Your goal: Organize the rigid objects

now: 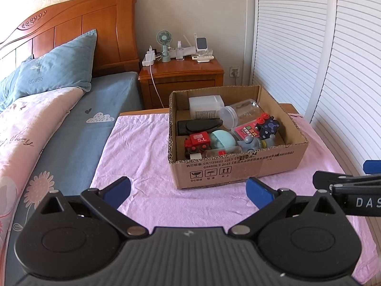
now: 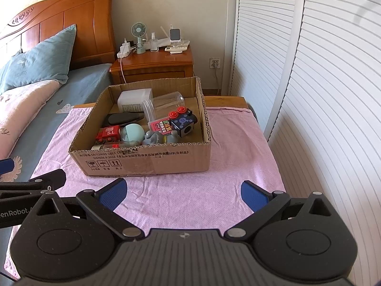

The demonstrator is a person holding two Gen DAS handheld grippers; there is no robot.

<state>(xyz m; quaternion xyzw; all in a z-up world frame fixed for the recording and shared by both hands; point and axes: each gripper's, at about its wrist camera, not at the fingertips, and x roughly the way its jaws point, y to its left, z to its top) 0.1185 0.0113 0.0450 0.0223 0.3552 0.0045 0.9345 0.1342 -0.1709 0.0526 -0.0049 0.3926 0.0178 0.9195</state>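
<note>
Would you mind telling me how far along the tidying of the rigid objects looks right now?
Done, apparently: the cardboard box on the pink cloth already holds the items, including the red train, clear jar and dark cube. In hand: nothing; the left gripper and right gripper are both open, short of the box. Left: no loose objects show on the cloth, so little seems to remain.

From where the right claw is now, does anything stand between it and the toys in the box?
Only the box's near wall. The pink cloth before the open right claw is bare, so it must go over the wall to reach the toys.
</note>
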